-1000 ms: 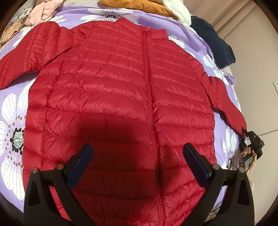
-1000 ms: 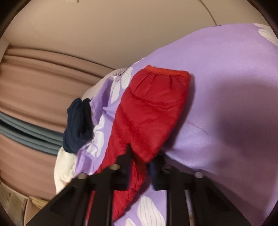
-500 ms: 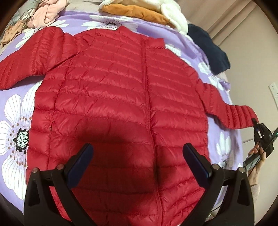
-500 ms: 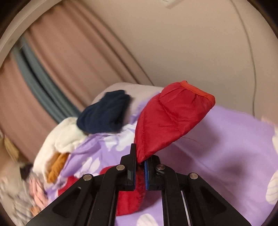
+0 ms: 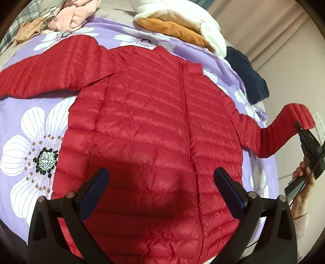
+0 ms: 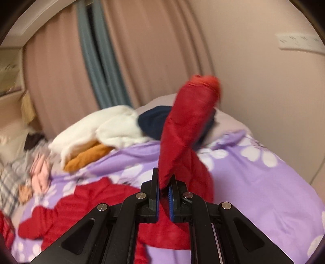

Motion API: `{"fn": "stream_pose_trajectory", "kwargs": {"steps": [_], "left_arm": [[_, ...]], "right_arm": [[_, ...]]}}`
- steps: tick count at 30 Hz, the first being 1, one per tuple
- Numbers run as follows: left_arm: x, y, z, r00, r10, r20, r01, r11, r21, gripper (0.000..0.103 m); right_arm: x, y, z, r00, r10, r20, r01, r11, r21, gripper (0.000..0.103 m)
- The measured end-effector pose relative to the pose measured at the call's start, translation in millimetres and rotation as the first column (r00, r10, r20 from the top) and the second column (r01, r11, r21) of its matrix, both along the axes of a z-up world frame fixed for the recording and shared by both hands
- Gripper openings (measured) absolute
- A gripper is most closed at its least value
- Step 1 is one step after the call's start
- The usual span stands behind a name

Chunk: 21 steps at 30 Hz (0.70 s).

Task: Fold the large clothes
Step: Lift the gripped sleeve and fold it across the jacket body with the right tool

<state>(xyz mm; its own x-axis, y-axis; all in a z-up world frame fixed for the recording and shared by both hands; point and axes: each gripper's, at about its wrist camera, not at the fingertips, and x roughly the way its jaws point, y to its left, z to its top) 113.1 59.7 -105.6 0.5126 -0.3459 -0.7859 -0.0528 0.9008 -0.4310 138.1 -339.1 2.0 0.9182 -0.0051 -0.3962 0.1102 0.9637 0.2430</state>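
Note:
A red quilted puffer jacket (image 5: pixel 154 130) lies front up and zipped on the purple flowered bedspread (image 5: pixel 28 126). Its left sleeve (image 5: pixel 46 73) is spread out to the side. My left gripper (image 5: pixel 160 182) is open and empty, hovering above the jacket's lower front. My right gripper (image 6: pixel 163 182) is shut on the jacket's right sleeve (image 6: pixel 182 126) near the cuff and holds it lifted off the bed. In the left wrist view that gripper (image 5: pixel 304 132) shows at the right edge with the raised sleeve (image 5: pixel 284 128).
A white and orange fleece garment (image 5: pixel 182 24), a navy garment (image 5: pixel 245 75) and pink and tan clothes (image 5: pixel 69 16) lie at the head of the bed. A wall (image 6: pixel 264 81) and curtains (image 6: pixel 121 61) stand close on the right side.
My right gripper has lifted the right sleeve off the bed and swung it up and toward the jacket. My left gripper has drawn back slightly above the jacket, still open.

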Motion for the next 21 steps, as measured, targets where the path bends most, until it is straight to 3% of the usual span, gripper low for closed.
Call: {"fn": "stream_pose_trajectory", "kwargs": {"steps": [9, 21], "left_arm": [[8, 18, 1, 1.000, 0.020, 0.009, -0.019, 0.997, -0.081, 0.103], [34, 45, 3, 0.997, 0.072, 0.009, -0.068, 0.973, -0.218, 0.103]], "right_arm": [[28, 62, -10, 0.986, 0.159, -0.052, -0.164, 0.983, -0.087, 0.009], [47, 152, -36, 0.927, 0.351, -0.130, -0.370, 0.912, -0.176, 0.009]]}}
